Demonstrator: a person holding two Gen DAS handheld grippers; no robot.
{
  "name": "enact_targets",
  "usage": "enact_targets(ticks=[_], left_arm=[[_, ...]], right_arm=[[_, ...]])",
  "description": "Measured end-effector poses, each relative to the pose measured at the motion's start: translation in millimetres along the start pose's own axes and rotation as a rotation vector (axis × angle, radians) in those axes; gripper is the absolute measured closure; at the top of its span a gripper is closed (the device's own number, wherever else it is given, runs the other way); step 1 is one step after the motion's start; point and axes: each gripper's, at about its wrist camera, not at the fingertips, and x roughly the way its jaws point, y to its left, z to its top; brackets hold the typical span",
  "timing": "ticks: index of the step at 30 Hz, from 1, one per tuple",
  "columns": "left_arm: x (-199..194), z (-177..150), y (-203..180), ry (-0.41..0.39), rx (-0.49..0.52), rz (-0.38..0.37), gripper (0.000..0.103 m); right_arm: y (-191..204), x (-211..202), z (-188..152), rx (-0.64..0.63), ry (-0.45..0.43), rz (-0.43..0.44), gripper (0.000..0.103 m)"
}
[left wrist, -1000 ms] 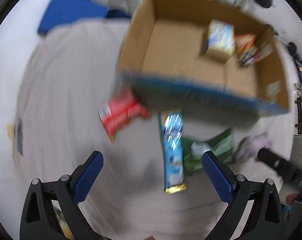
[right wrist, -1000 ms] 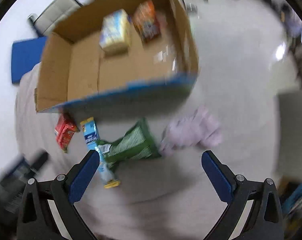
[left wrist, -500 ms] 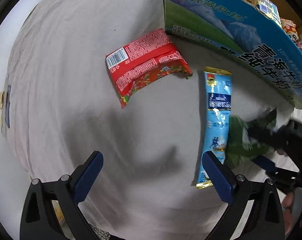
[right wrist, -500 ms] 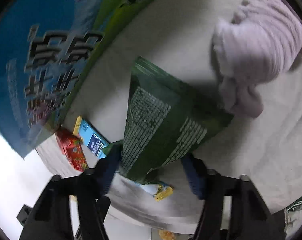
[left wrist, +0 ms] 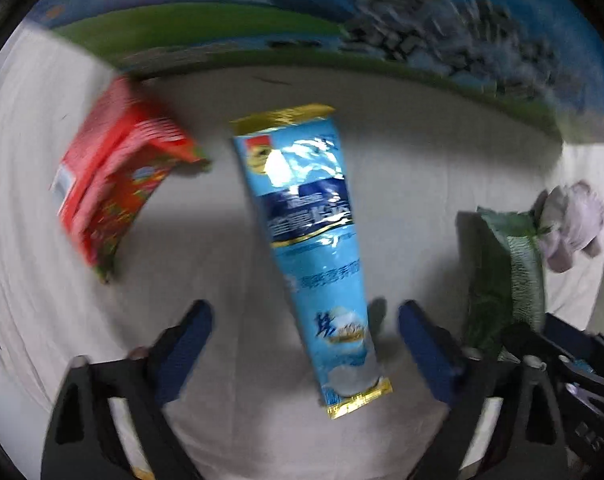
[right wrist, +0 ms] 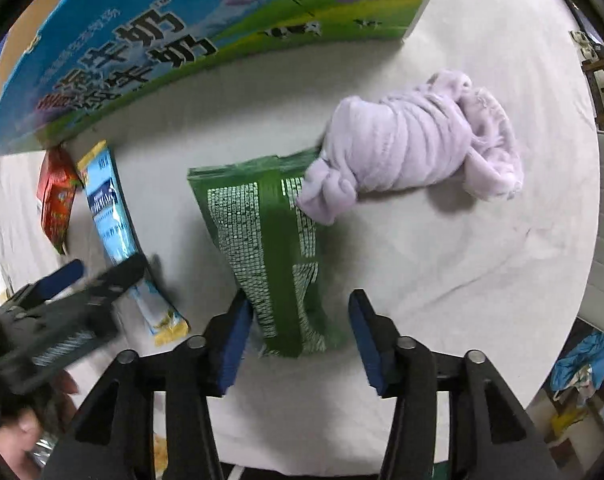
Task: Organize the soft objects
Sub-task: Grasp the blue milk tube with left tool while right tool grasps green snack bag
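A long light-blue pouch [left wrist: 314,256] lies flat on the white cloth, its near end between the fingers of my open left gripper [left wrist: 302,344]. A red packet [left wrist: 114,192] lies to its left. A green packet [right wrist: 270,256] lies with its near end between the fingers of my open right gripper [right wrist: 298,336]; its left pad is close to the packet's edge. A lilac rolled towel [right wrist: 414,152] rests against the green packet's far end. The green packet [left wrist: 506,268] and towel [left wrist: 570,224] also show at the right of the left wrist view.
The printed side of a cardboard box [right wrist: 150,48] stands just behind the objects, and fills the top of the left wrist view [left wrist: 342,16]. The left gripper's body [right wrist: 62,312] is in the right wrist view at the lower left. The round table's edge [right wrist: 574,280] curves at the right.
Both grippers have come down low to the cloth. The left has moved right and over the blue pouch. The right has narrowed its opening around the green packet's near end.
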Motion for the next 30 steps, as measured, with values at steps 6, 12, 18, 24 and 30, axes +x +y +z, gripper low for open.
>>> enact_targets(ticks=[6, 12, 18, 24, 30], left_arm=[[-1.6, -19.7, -11.7, -0.027, 0.075, 0.045, 0.064], [1.4, -49.2, -6.7, -0.041, 0.087, 0.061, 0.061], [1.3, -48.5, -0.9, -0.035, 0.03, 0.046, 0.063], [-9.8, -48.1, -5.0, -0.063, 0.021, 0.04, 0.077], [-29.9, -50.1, 12.4, -0.094, 0.019, 0.034, 0.086]], right_arm=[[6.1, 10.6, -0.7, -0.04, 0.035, 0.011, 0.05], [7.7, 13.7, -9.1, -0.096, 0.05, -0.021, 0.051], [16.7, 25.5, 1.5, -0.086, 0.049, -0.058, 0.051], [50.9, 35.1, -6.5, -0.122, 0.012, -0.116, 0.062], [63.5, 20.7, -17.8, -0.152, -0.02, -0.123, 0.067]])
